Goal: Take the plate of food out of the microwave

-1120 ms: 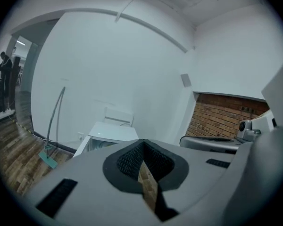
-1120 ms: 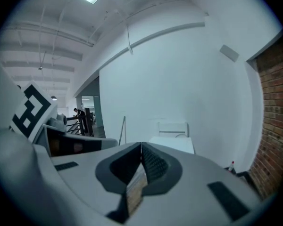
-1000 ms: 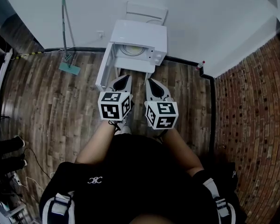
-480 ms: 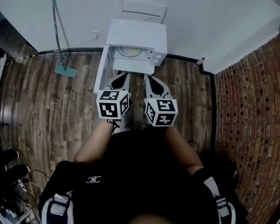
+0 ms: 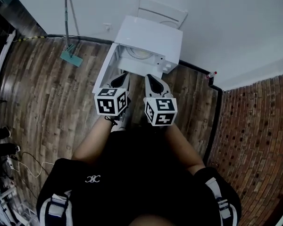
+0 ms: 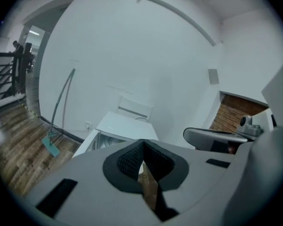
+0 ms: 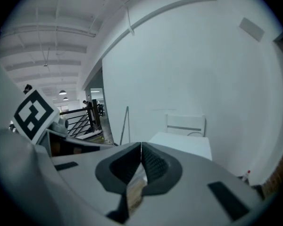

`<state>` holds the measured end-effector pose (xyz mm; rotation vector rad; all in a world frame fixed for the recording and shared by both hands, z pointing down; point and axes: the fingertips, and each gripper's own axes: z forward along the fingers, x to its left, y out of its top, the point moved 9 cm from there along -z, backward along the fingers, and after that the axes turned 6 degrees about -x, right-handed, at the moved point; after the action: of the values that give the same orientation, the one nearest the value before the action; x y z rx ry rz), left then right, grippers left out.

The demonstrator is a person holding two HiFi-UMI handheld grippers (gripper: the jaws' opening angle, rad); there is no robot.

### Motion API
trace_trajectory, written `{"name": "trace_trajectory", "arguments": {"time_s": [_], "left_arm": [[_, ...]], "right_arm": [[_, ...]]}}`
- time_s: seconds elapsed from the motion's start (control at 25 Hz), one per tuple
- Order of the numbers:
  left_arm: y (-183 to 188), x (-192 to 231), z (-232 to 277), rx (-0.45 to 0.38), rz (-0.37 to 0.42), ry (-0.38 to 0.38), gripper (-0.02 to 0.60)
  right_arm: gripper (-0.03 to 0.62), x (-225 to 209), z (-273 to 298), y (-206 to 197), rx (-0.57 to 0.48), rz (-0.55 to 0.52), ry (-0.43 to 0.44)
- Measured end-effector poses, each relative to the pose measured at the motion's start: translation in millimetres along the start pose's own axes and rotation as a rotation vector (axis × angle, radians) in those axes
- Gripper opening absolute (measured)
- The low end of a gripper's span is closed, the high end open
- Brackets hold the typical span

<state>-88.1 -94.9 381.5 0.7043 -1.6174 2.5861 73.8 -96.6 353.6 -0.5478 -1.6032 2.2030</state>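
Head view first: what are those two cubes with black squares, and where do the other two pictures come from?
A person wears a head camera looking down. Each hand holds a two-jaw tool: the left gripper and the right gripper; the cubes are part of them. The other pictures come from cameras riding on each gripper, looking along its jaws. Both are shut and empty. Ahead stands a white microwave, its door open, a plate inside. A mop leans on the wall.

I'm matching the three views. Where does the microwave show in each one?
Head view: microwave, upper centre.
Left gripper view: lower centre.
Right gripper view: lower right of centre.
Shared landmark: the white chair right behind it.
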Motion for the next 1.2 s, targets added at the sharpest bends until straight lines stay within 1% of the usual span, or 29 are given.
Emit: {"name": "trace_trajectory", "arguments": {"time_s": [0.08,0.24,0.32,0.4,0.52,0.6,0.72,0.76,0.84,0.96,1.04,1.12,1.2], "left_arm": [[-2.8,3.6,19.7,0.008,-0.072,0.036,-0.002],[-10.2,1.2,59.0,0.03,-0.177,0.064,-0.002],[-16.0,1.2,77.0,0.012,-0.26,0.096,-0.002],[-25.4,3.1,92.0,-0.02,-0.352,0.147,-0.002],[-42.6,10.7,117.9,-0.063,-0.459,0.198,-0.002],[-58.8,23.7,135.8,-0.086,-0.54,0.209,0.102],[-93.3,48.9,162.3,-0.113,-0.687,0.231,0.157],[-107.1,58.8,171.1,-0.12,-0.725,0.242,0.177],[-135.2,81.2,191.8,-0.128,-0.785,0.256,0.24],[-173.1,114.1,227.8,-0.138,-0.857,0.253,0.277],[-195.1,127.3,249.0,-0.146,-0.889,0.256,0.301],[-210.0,138.0,269.9,-0.156,-0.902,0.266,0.323],[-219.3,149.3,294.5,-0.158,-0.898,0.277,0.344]], "right_arm": [[0.014,-18.4,21.7,4.8,0.025,-0.035,0.061],[0.014,-63.6,59.5,15.2,0.052,-0.041,0.143],[0.014,-84.0,74.3,15.8,0.075,-0.041,0.184],[0.014,-99.8,84.9,12.3,0.108,-0.051,0.234],[0.014,-118.4,97.5,1.9,0.164,-0.084,0.29],[0.014,-125.4,107.6,-11.1,0.206,-0.106,0.314],[0.014,-131.2,127.6,-37.9,0.27,-0.148,0.325],[0.014,-131.9,134.8,-48.9,0.286,-0.159,0.323],[0.014,-132.1,151.8,-74.6,0.306,-0.181,0.309],[0.014,-131.5,177.9,-117.6,0.334,-0.201,0.295],[0.014,-133.6,186.5,-144.0,0.357,-0.198,0.301],[0.014,-137.8,191.5,-166.9,0.376,-0.187,0.297],[0.014,-143.2,196.2,-185.9,0.389,-0.175,0.286]]}}
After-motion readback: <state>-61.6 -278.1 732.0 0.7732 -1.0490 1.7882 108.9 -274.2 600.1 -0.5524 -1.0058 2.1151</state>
